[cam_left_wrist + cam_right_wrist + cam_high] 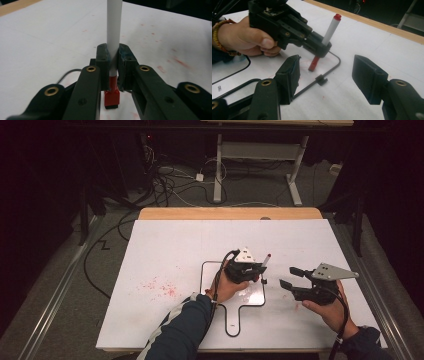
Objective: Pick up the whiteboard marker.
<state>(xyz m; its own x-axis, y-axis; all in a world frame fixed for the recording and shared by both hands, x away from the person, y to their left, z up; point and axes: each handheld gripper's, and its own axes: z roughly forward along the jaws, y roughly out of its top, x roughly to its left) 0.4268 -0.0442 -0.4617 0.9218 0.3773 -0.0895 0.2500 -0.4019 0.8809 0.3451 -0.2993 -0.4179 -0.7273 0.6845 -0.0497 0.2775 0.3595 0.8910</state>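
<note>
A white marker [266,261] with red ends stands nearly upright, and my left gripper [262,270] is shut on its barrel. In the left gripper view the marker [113,32] rises between the pads of the left gripper [114,53], its red lower end just below. From the right gripper view the marker [330,28] tilts slightly, and its red tip sits at or just above a small black-rimmed whiteboard [335,58]. That whiteboard [202,275] lies mid-table. To the right of it my right gripper [289,276] hangs open, with nothing between the jaws [329,75].
A white sheet [165,245] covers the table, with red smudges [160,287] at the left. A wooden edge [230,213] runs along the far side. A small black clip [321,80] sits on the whiteboard's rim. Cables [165,185] and desk legs lie beyond the table.
</note>
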